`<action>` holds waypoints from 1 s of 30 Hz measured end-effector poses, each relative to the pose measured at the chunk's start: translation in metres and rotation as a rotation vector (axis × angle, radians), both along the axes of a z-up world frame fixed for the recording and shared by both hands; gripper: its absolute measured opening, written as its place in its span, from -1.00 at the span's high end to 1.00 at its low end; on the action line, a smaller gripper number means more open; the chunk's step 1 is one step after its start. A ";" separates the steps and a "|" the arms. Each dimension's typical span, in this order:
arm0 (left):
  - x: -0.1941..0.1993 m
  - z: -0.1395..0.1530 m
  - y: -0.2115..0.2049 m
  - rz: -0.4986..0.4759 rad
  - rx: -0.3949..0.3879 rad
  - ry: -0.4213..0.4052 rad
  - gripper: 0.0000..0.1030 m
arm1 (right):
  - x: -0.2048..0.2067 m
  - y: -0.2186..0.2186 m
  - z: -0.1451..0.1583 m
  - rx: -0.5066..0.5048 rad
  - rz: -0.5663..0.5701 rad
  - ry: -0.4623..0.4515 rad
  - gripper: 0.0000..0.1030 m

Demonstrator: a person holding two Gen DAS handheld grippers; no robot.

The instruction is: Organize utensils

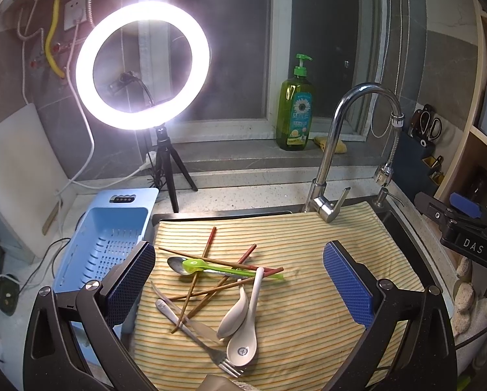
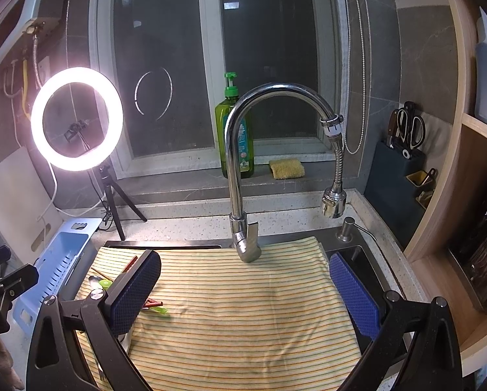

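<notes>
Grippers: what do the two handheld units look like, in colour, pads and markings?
The left gripper and right gripper match: black curved arms with round silver screws, and flat fingers faced with blue honeycomb-textured pads. The right unit's black body shows white "DAS" lettering and a blue block in the left wrist view. No cables visible.

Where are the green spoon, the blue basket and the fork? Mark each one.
green spoon (image 1: pixel 193 264), left wrist view, on its bowl.
blue basket (image 1: pixel 113 244), left wrist view, on its slotted floor.
fork (image 1: pixel 233 369), left wrist view, on its tines.
</notes>
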State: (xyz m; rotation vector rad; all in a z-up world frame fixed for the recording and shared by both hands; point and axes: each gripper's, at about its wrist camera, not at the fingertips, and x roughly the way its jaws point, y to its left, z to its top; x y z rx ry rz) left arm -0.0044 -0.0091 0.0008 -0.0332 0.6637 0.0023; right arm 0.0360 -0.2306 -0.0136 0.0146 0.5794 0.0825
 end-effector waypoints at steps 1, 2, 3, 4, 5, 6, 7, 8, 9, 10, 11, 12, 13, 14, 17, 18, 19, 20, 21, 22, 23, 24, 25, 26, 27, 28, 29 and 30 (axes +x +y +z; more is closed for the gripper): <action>0.000 0.000 0.000 -0.001 0.001 0.001 -0.99 | 0.000 0.000 -0.001 0.001 0.000 0.001 -0.98; -0.001 -0.001 0.000 -0.001 0.001 0.001 -0.99 | 0.000 0.000 -0.001 0.001 0.000 0.001 -0.98; -0.001 -0.001 0.000 -0.001 0.001 0.001 -0.99 | 0.000 -0.001 -0.001 0.002 0.001 0.002 -0.98; -0.001 -0.001 -0.001 0.000 0.001 0.001 -0.99 | 0.000 -0.001 -0.002 0.002 0.000 0.003 -0.98; -0.001 -0.002 -0.001 -0.001 0.001 0.003 -0.99 | 0.000 -0.001 -0.002 0.003 0.000 0.004 -0.98; -0.001 -0.002 -0.001 -0.001 0.001 0.003 -0.99 | 0.000 -0.002 -0.003 0.004 0.000 0.004 -0.98; -0.001 -0.002 -0.001 -0.001 0.001 0.004 -0.99 | 0.000 -0.002 -0.003 0.005 -0.001 0.005 -0.98; -0.001 -0.002 -0.001 0.000 0.002 0.005 -0.99 | 0.000 -0.002 -0.004 0.005 -0.001 0.006 -0.98; -0.001 -0.002 -0.002 0.000 0.002 0.006 -0.99 | 0.000 -0.003 -0.004 0.005 0.000 0.005 -0.98; -0.001 -0.002 -0.002 0.000 0.002 0.007 -0.99 | 0.000 -0.003 -0.004 0.006 0.000 0.006 -0.98; -0.001 -0.002 -0.002 0.000 0.003 0.008 -0.99 | 0.000 -0.003 -0.004 0.007 0.000 0.008 -0.98; -0.001 -0.002 -0.002 -0.001 0.003 0.009 -0.99 | 0.000 -0.003 -0.005 0.007 -0.001 0.009 -0.98; -0.001 -0.002 -0.002 -0.001 0.003 0.009 -0.99 | 0.000 -0.004 -0.005 0.008 0.000 0.010 -0.98; -0.001 -0.002 -0.002 -0.001 0.004 0.010 -0.99 | 0.000 -0.005 -0.005 0.009 0.001 0.010 -0.98; -0.001 -0.003 0.000 0.003 0.004 0.014 -0.99 | 0.002 -0.005 -0.008 0.011 0.002 0.015 -0.98; -0.001 -0.004 0.002 0.007 0.004 0.015 -0.99 | 0.002 -0.006 -0.009 0.013 0.002 0.019 -0.98; -0.001 -0.004 0.003 0.010 0.005 0.016 -0.99 | 0.004 -0.007 -0.010 0.015 0.003 0.024 -0.98; -0.001 -0.005 0.006 0.018 0.006 0.018 -0.99 | 0.004 -0.007 -0.012 0.017 0.005 0.028 -0.98; -0.002 -0.006 0.009 0.026 0.004 0.022 -0.99 | 0.005 -0.007 -0.013 0.019 0.008 0.031 -0.98; -0.003 -0.007 0.012 0.036 0.004 0.026 -0.99 | 0.007 -0.008 -0.015 0.030 0.019 0.038 -0.98; -0.004 -0.009 0.016 0.046 0.005 0.031 -0.99 | 0.008 -0.009 -0.017 0.041 0.030 0.046 -0.98; -0.005 -0.011 0.020 0.060 0.004 0.038 -0.99 | 0.011 -0.011 -0.020 0.062 0.047 0.061 -0.98; -0.006 -0.013 0.024 0.070 0.004 0.044 -0.99 | 0.012 -0.011 -0.022 0.075 0.056 0.070 -0.98; -0.008 -0.015 0.028 0.085 0.005 0.050 -0.99 | 0.015 -0.012 -0.025 0.097 0.072 0.084 -0.98; -0.011 -0.018 0.033 0.101 0.003 0.058 -0.99 | 0.018 -0.013 -0.029 0.116 0.090 0.097 -0.98; -0.012 -0.021 0.037 0.111 -0.004 0.068 -0.99 | 0.019 -0.012 -0.032 0.124 0.099 0.105 -0.98; -0.015 -0.026 0.044 0.127 -0.023 0.085 -0.99 | 0.022 -0.012 -0.036 0.135 0.114 0.122 -0.98; -0.017 -0.029 0.047 0.137 -0.031 0.094 -0.99 | 0.024 -0.011 -0.040 0.145 0.129 0.136 -0.98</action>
